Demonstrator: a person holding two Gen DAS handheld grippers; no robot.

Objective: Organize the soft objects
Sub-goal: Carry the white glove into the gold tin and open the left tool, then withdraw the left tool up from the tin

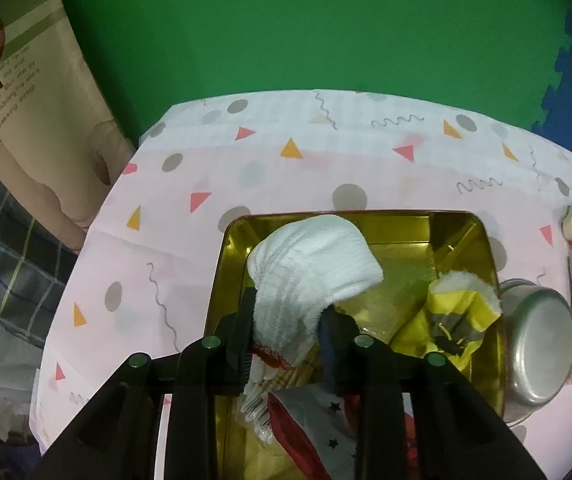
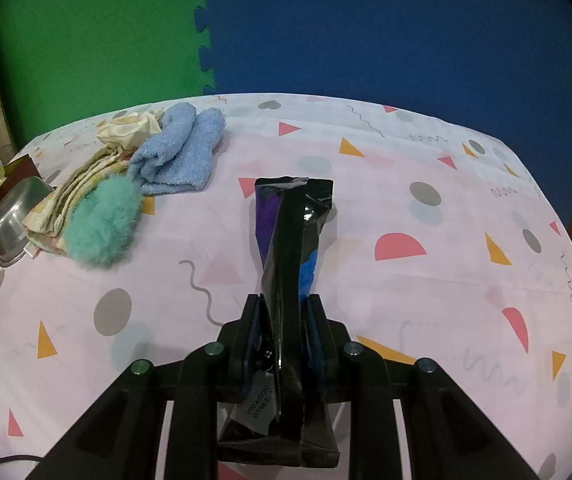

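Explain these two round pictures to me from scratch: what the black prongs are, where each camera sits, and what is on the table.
No robot here: a person holds a two-finger clamp in each hand, and a wide-angle camera on each looks forward along its fingers, hence the round, bulging pictures.

The left wrist view shows the left gripper shut on a white sock, held over a gold tin box that already holds other items. A metal bowl sits just beside it.

The right wrist view shows the right gripper shut on a black packet above the patterned tablecloth. Farther left lie blue fuzzy socks, a teal pompom and folded cloths.
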